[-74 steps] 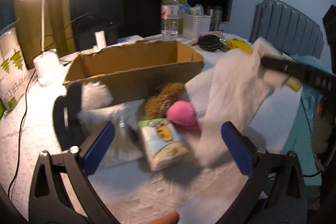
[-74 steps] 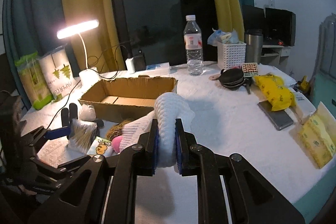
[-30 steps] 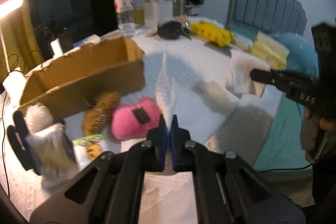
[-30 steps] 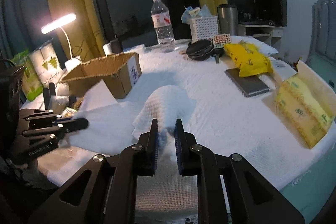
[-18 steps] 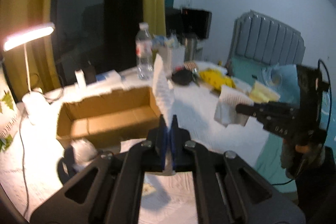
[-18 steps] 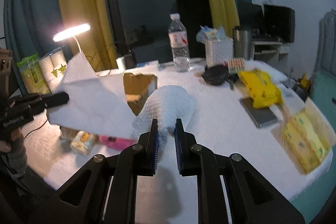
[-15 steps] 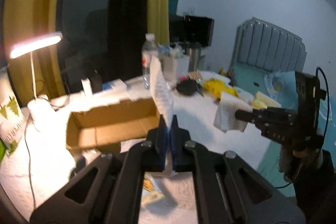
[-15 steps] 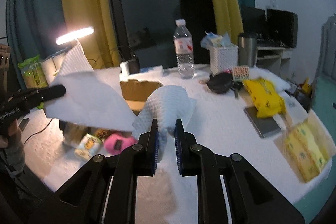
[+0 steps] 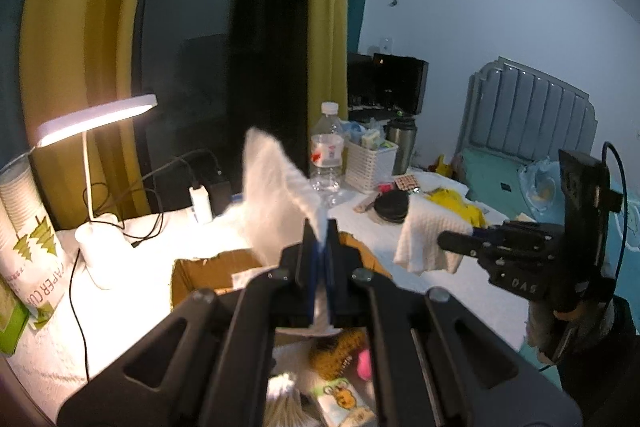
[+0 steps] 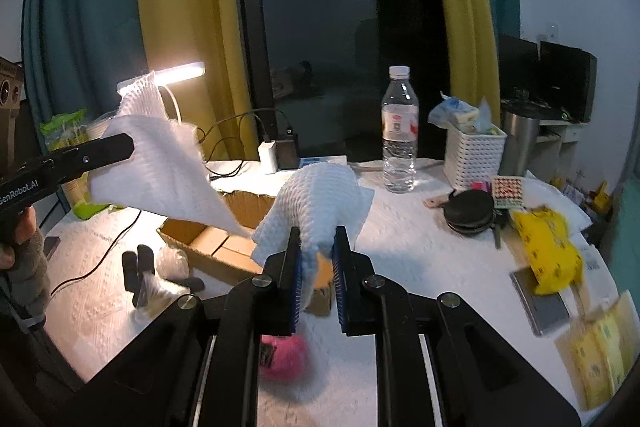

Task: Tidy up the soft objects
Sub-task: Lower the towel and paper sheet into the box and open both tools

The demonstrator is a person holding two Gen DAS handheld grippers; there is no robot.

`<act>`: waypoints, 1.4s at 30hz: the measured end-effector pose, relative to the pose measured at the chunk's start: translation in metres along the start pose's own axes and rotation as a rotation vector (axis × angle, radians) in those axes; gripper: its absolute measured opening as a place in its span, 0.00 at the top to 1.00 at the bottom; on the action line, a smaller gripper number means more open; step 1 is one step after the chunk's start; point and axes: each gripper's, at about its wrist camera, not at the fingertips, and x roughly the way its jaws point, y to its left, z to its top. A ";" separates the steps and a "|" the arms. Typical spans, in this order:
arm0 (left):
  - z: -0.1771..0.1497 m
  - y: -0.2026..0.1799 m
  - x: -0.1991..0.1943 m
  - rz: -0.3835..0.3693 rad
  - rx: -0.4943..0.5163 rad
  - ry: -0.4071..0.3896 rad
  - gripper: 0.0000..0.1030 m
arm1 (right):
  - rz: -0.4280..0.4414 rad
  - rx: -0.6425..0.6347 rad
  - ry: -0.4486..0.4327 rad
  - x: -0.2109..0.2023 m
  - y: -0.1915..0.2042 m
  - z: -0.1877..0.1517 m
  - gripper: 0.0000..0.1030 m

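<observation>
A white waffle-textured cloth (image 10: 168, 167) is stretched in the air between both grippers, above the open cardboard box (image 10: 224, 243). My left gripper (image 9: 320, 239) is shut on one corner of the cloth (image 9: 276, 195); it also shows in the right wrist view (image 10: 128, 147). My right gripper (image 10: 316, 251) is shut on the other end (image 10: 320, 203); it shows at the right of the left wrist view (image 9: 444, 241). A pink soft toy (image 10: 282, 353), a brown fuzzy toy (image 9: 336, 351) and a tissue pack (image 9: 340, 399) lie on the table below.
A lit desk lamp (image 9: 96, 115), water bottle (image 10: 400, 143), white basket (image 10: 474, 151), steel cup (image 10: 518, 139), black round case (image 10: 470, 209), yellow bags (image 10: 548, 251) and a paper-cup pack (image 9: 28, 243) stand around the white-covered table (image 10: 420, 267). Black socks (image 10: 138, 273) lie left of the box.
Both grippers have lifted the cloth higher and pulled it apart over the box. The view of the table has dropped lower in both wrist views.
</observation>
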 end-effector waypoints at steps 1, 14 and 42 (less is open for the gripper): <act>0.001 0.002 0.004 -0.003 -0.003 0.003 0.98 | 0.002 -0.001 0.003 0.004 0.001 0.002 0.85; -0.024 0.018 0.110 -0.080 -0.052 0.160 0.98 | 0.046 0.022 0.089 0.076 -0.008 0.003 0.85; -0.050 0.006 0.113 -0.028 -0.085 0.264 0.16 | -0.006 0.018 0.167 0.091 -0.002 -0.019 0.51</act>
